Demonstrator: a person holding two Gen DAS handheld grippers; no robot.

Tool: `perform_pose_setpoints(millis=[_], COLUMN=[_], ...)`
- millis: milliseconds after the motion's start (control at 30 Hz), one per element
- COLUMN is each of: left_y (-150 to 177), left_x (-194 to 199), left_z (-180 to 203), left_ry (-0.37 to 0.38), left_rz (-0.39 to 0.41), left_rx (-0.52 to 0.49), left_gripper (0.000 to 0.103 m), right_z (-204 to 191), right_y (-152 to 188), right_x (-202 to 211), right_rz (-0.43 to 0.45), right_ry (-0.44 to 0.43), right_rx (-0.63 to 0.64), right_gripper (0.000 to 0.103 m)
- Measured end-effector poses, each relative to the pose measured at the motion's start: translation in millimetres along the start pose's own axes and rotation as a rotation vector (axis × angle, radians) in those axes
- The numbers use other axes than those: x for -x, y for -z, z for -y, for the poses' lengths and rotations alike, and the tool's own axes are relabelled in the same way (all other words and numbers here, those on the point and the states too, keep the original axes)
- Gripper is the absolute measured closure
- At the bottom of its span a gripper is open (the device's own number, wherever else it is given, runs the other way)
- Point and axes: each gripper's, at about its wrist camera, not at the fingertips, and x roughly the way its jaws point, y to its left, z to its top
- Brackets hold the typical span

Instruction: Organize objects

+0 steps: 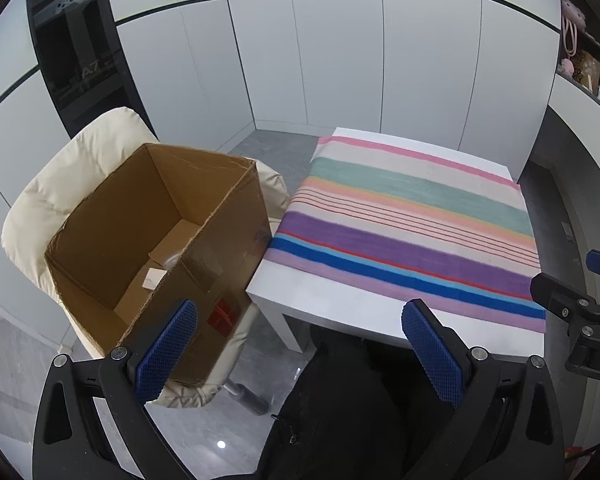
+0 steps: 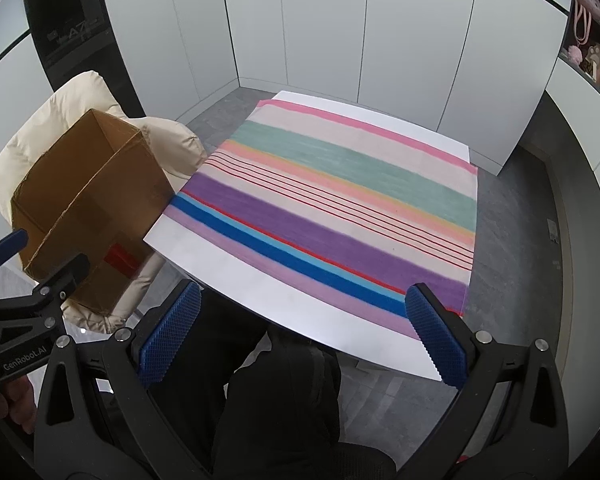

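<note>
You have both grippers held back over your lap, short of the white tabletop (image 2: 260,292), and that looks like a rest pose: nothing lies within reach of either one. The tabletop carries only a flat striped cloth in pink, green, purple and blue bands (image 2: 340,208), spread smooth with no loose objects on it that these views show.

The open brown cardboard box (image 1: 156,240) sits on the cream padded chair (image 1: 72,168) just beside the tabletop's left edge, mouth up and tilted toward you, which suits it as the place things get dropped into. Inside it you can see a few flat pale pieces, card or paper (image 1: 168,256), on the bottom; what else it holds is hidden by the near wall. Judging from that, the sorting is either finished or not begun.

Your left gripper (image 1: 300,344) has its 2 blue-padded fingers (image 1: 168,352) spread wide, holding nothing and touching nothing. Your right gripper (image 2: 300,332) is the same: fingers (image 2: 436,336) far apart, empty, hanging above the tabletop's near edge with your dark-clothed legs below.
</note>
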Motion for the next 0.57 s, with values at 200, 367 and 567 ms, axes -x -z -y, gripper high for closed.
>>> perform_pose_setpoints(millis=[200, 367, 567], left_y=[-0.3, 0.5, -0.2], left_x=[1.7, 2.6, 3.5], left_z=[1.7, 3.6, 4.6], left_ry=[0.005, 0.012, 0.014], left_rz=[0.005, 0.005, 0.013], left_rx=[0.004, -0.001, -0.006], left_gripper=[0.000, 0.000, 0.000], right_z=[3.9, 4.5, 6.1], right_y=[0.1, -0.1, -0.9], right_x=[0.9, 1.4, 1.6], right_rz=[0.005, 0.009, 0.011], right_ry=[0.003, 0.008, 0.012], right_rx=[-0.013, -0.014, -0.014], right_gripper=[0.000, 0.000, 0.000])
